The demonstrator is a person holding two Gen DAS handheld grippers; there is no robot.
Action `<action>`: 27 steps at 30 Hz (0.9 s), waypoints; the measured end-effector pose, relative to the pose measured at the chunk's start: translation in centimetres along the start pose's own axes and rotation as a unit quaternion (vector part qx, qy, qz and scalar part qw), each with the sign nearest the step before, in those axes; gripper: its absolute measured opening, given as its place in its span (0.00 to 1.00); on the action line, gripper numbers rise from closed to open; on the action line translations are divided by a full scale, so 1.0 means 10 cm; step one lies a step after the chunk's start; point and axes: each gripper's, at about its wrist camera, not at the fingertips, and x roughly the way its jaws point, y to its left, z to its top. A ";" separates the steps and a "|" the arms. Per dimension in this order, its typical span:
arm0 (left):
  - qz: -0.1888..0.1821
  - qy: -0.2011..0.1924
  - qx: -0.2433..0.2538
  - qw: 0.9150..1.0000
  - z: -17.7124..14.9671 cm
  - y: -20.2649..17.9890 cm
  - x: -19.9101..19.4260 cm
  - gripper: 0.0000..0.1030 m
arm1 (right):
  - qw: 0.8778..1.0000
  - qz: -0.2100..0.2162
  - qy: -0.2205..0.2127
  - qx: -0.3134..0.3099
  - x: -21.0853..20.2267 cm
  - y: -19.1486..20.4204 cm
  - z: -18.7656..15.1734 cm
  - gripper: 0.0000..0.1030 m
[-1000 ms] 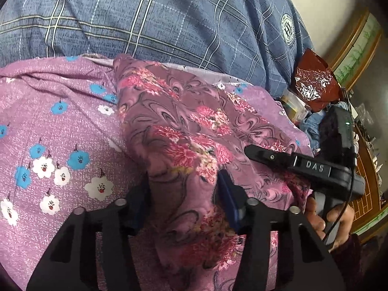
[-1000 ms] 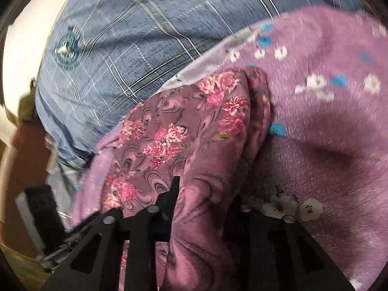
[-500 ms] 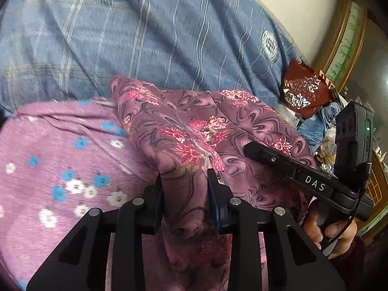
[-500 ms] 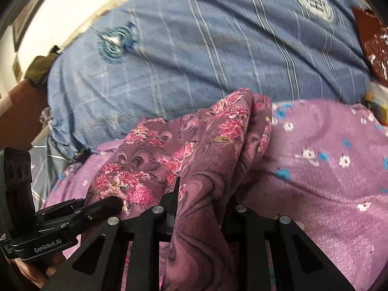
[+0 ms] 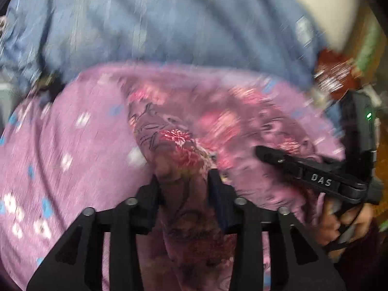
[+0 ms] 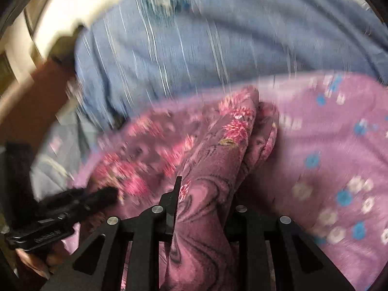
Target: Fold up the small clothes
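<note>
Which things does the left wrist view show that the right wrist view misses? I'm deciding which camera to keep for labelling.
Only the left wrist view: a red foil bag at the right edge and the right gripper's green light.

Only the right wrist view: a brown wooden piece at the left and the garment's doubled folded edge.

Both: the floral garment bunched between each gripper's opening jaws, left gripper and right gripper, the purple flowered sheet and the blue plaid bedding. Both are motion-blurred.
</note>
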 end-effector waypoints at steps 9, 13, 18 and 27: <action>0.044 -0.112 -0.021 0.993 0.19 0.14 -0.36 0.65 | 0.997 -0.067 -0.035 0.035 -0.19 -0.27 0.20 0.50; 0.053 -0.109 -0.031 0.992 0.37 0.11 -0.13 0.65 | 0.993 -0.060 -0.092 0.046 -0.28 -0.28 0.36 0.47; 0.111 -0.024 -0.023 0.993 0.34 0.10 0.42 0.66 | 0.998 -0.031 -0.026 0.053 0.23 -0.28 0.55 0.26; 0.079 -0.034 -0.055 0.995 0.33 0.19 0.21 0.68 | 0.997 -0.049 -0.002 0.063 0.23 -0.39 0.44 0.30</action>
